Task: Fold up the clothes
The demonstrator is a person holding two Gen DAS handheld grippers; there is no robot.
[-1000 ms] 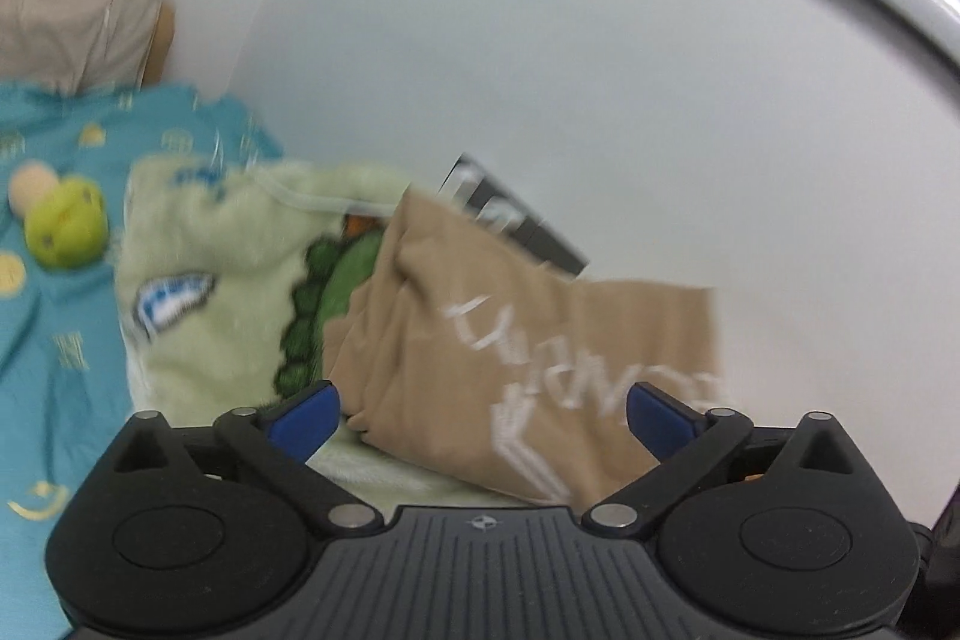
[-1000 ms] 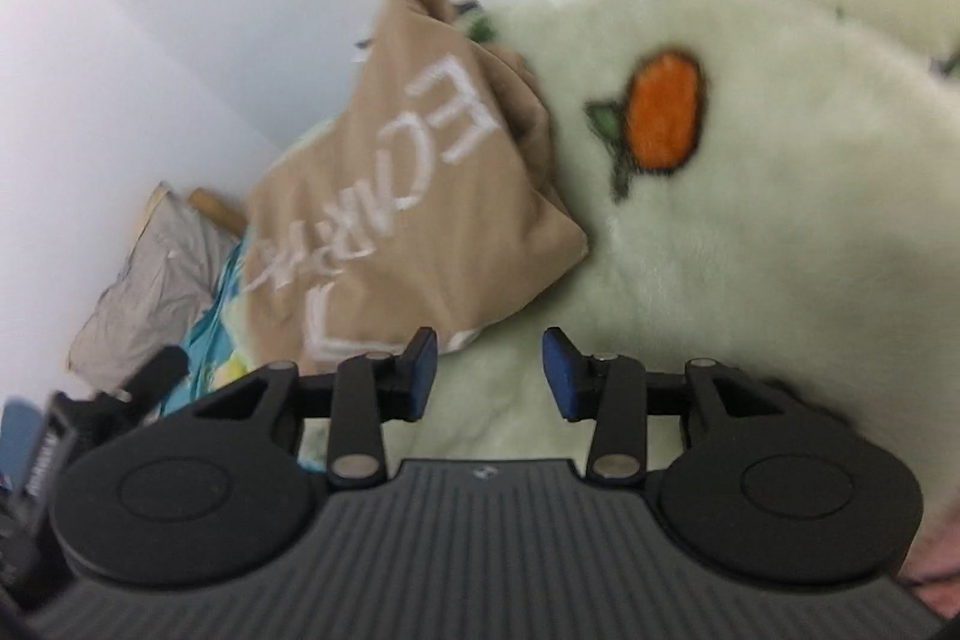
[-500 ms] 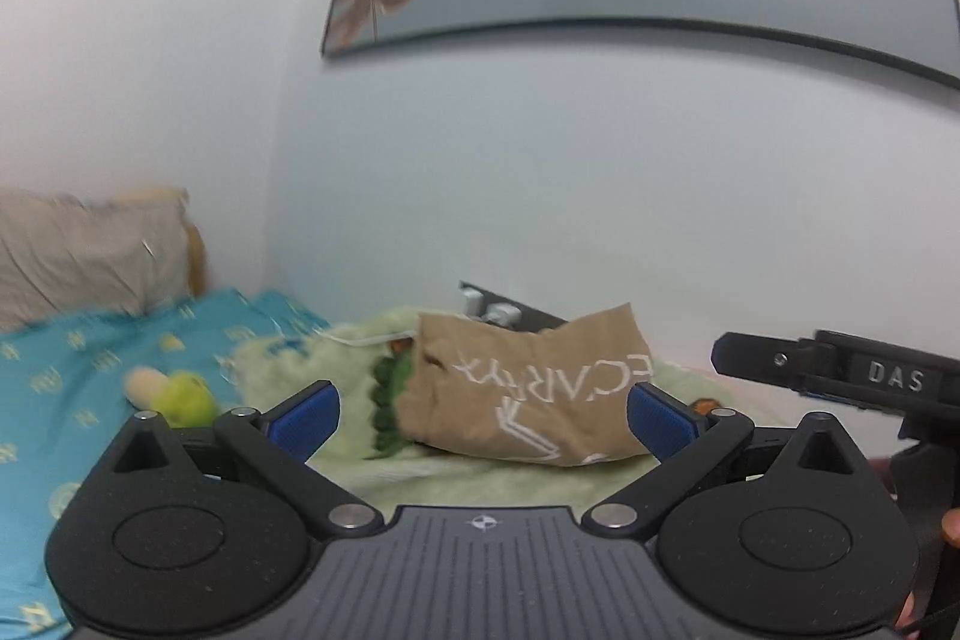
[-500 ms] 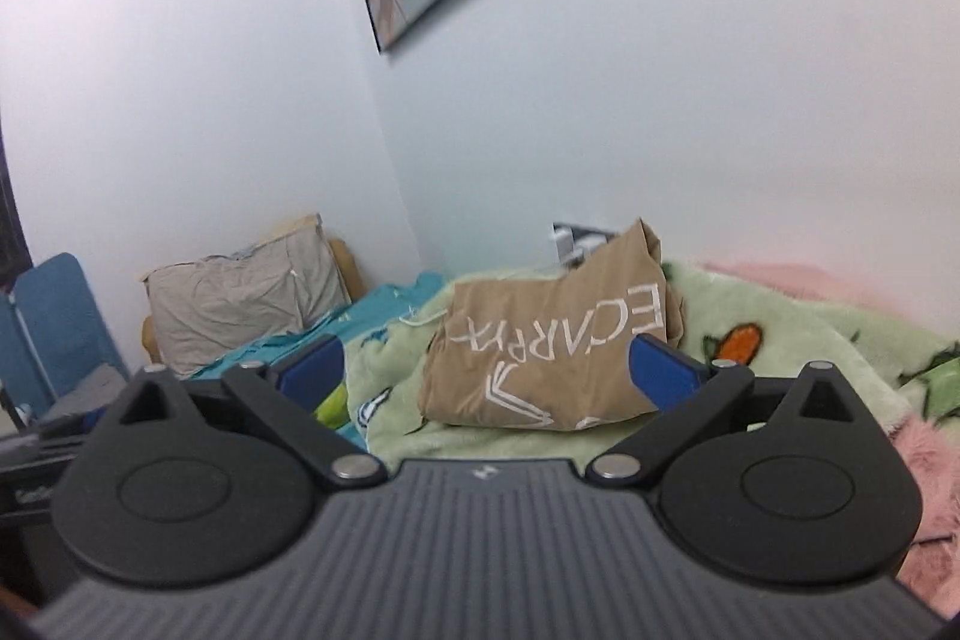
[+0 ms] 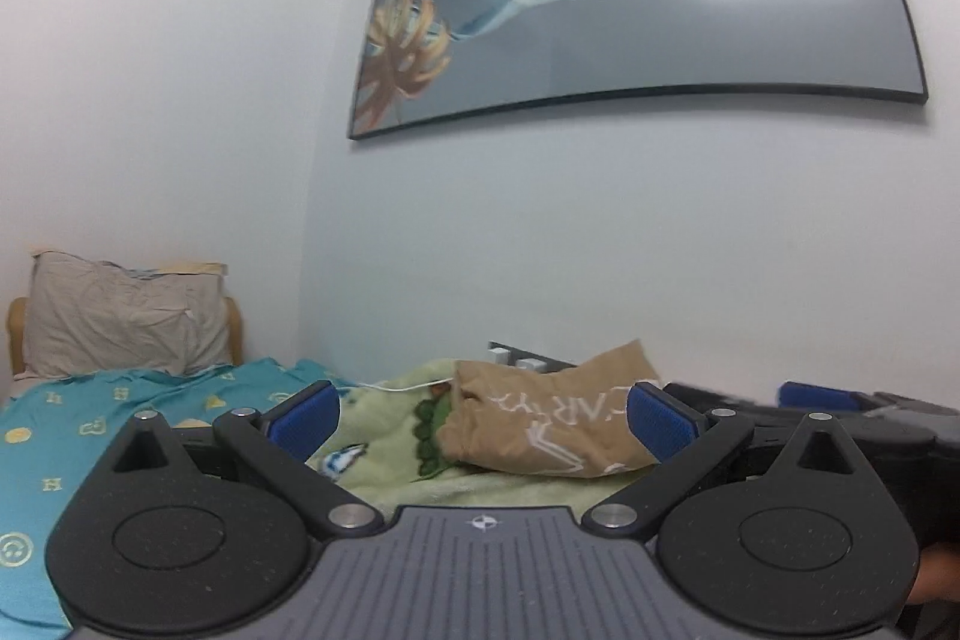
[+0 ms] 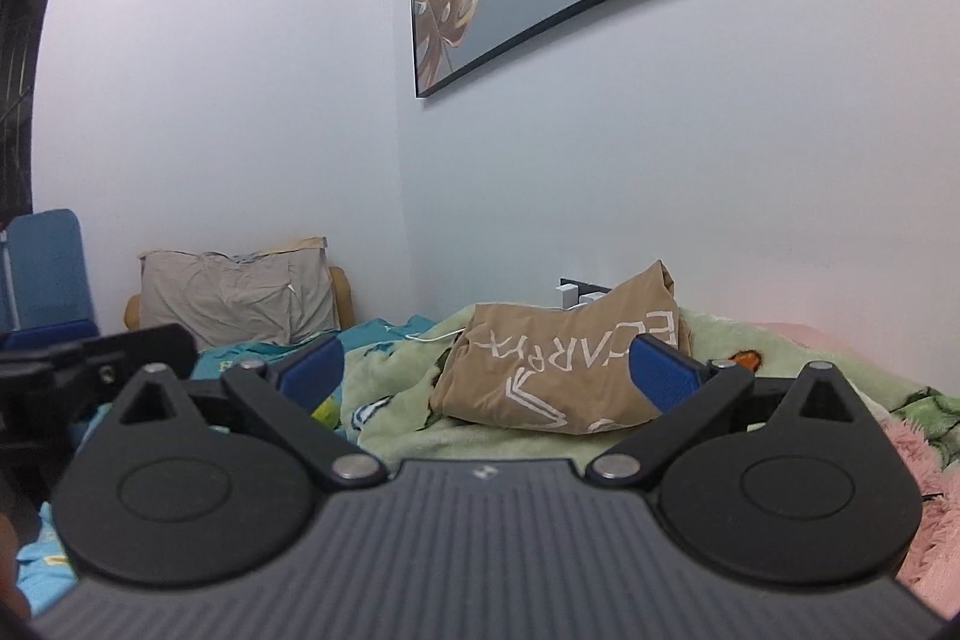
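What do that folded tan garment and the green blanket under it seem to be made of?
Tan garment: probably thin woven or knit cloth, matte, with soft creases and white printed lettering. Green blanket: likely plush fleece, with a fuzzy nap and cartoon prints.

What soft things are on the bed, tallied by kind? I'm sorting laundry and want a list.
Folded tan garment: 1
Green fleece blanket: 1
Teal sheet: 1
Grey pillow: 1
Pink fluffy blanket: 1
Total: 5
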